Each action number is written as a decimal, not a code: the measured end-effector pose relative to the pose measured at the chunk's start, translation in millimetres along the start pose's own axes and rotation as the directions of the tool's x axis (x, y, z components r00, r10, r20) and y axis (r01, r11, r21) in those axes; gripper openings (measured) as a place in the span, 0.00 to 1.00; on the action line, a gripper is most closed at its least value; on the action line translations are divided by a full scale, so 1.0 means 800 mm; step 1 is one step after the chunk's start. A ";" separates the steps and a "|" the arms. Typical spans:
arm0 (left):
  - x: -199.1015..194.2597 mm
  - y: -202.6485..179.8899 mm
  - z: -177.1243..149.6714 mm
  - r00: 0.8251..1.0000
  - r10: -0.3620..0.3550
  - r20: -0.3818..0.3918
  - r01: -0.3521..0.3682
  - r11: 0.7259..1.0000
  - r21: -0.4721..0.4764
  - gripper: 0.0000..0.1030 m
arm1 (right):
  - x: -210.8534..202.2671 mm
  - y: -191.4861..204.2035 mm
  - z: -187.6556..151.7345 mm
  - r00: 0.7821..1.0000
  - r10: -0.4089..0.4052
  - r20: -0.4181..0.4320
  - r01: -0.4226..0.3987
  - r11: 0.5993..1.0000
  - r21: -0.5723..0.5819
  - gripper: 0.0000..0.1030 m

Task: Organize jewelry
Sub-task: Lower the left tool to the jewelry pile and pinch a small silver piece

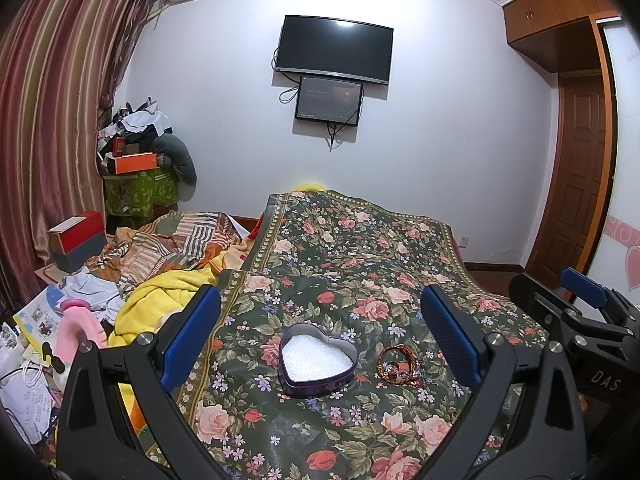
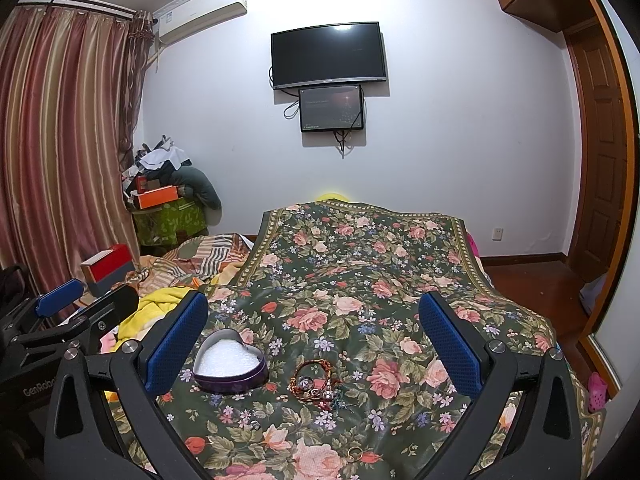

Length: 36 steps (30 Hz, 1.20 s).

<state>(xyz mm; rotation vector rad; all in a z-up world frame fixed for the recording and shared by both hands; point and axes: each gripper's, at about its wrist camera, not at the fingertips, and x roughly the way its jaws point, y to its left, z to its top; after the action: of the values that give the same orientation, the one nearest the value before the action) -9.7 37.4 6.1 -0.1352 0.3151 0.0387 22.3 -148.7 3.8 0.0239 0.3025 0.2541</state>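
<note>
A purple heart-shaped tin [image 1: 318,362] with white padding inside sits open on the floral cloth [image 1: 360,264]; it also shows in the right wrist view [image 2: 230,364]. A pile of red-brown braided bracelets [image 1: 400,366] lies just right of the tin, seen too in the right wrist view [image 2: 314,384]. A gold ring [image 2: 354,454] lies nearer the camera, and small clear pieces [image 2: 252,418] lie below the tin. My left gripper [image 1: 320,332] is open and empty above the tin. My right gripper [image 2: 314,340] is open and empty above the bracelets.
The floral cloth covers a bed. Yellow and striped blankets [image 1: 168,264] and papers [image 1: 32,320] lie at the left. A red and grey box [image 1: 76,240] stands by the curtain. A TV [image 1: 334,48] hangs on the far wall. A wooden door [image 1: 580,184] is at the right.
</note>
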 end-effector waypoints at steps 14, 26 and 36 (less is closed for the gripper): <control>0.052 0.011 -0.027 0.984 0.019 -0.177 -0.019 1.000 0.004 0.98 | 0.048 -0.035 -0.037 0.976 -0.056 -0.210 0.040 0.996 -0.079 1.00; 0.118 0.008 -0.099 0.879 -0.073 -0.470 0.068 0.997 -0.026 0.85 | 0.083 -0.063 -0.086 0.906 0.057 -0.420 -0.085 0.995 -0.047 1.00; 0.140 -0.015 -0.130 0.804 -0.129 -0.581 0.135 0.990 -0.032 0.63 | 0.100 -0.074 -0.111 0.836 0.138 -0.531 -0.163 0.987 0.000 0.86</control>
<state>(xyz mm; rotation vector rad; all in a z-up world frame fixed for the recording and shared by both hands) 65.2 13.3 -125.5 -0.1560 0.9244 -0.1487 84.1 -187.3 -108.1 -0.0698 0.8523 0.4254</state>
